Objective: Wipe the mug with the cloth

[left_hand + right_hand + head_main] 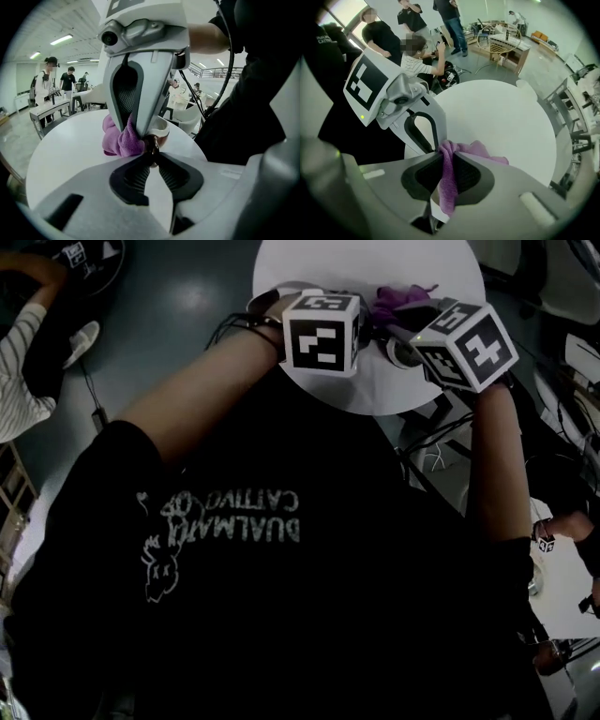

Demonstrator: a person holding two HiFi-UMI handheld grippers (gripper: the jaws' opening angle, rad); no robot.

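Mostly hidden white ceramic mug (pixel 161 127): left gripper (pixel 151 151) jaws pinch its edge; right gripper (pixel 447 153) jaws clamp purple fleecy cloth (pixel 446 190).

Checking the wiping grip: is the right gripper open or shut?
Shut: the right gripper has its jaws pinching the purple cloth.

Black T-shirt (pixel 281 615), white chest print (pixel 225 521), black-and-white marker cubes (pixel 322 332)

The cloth (pixel 121 140) is purple, the mug (pixel 161 127) white with a glossy dark-brown part, the round table (pixel 65 154) plain white, the marker cubes (pixel 322 332) black-and-white squares, and the T-shirt (pixel 281 615) black with white print.
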